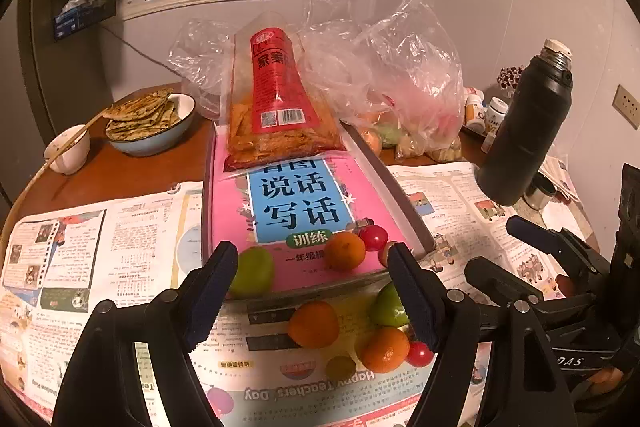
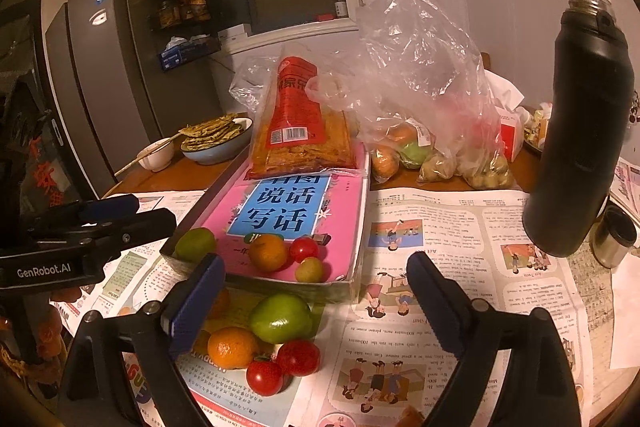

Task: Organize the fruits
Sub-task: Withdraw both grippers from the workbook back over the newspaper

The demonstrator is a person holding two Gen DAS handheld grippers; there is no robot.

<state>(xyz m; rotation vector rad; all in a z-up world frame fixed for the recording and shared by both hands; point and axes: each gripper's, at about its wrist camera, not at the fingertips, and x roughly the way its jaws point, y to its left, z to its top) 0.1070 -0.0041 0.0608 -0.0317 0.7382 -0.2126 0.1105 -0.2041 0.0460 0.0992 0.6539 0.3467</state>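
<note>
Fruit split in two lots: some on the pink book [image 2: 304, 211] in the tray [image 2: 188, 223], looks like the sorted set; the rest loose on newspaper [image 2: 460, 239] on the table, just in front. Left gripper [image 1: 312, 291] and right gripper [image 2: 316, 291] both gape wide, empty, hovering over the loose pile. Fruit is roundish, no clear long axis; green fruit [image 2: 282, 317] lies slightly wider than tall.

Open right claw [image 2: 316, 283], loose fruits [image 2: 280, 319] on newspaper [image 2: 440, 227], pink book [image 2: 344, 211]
</note>
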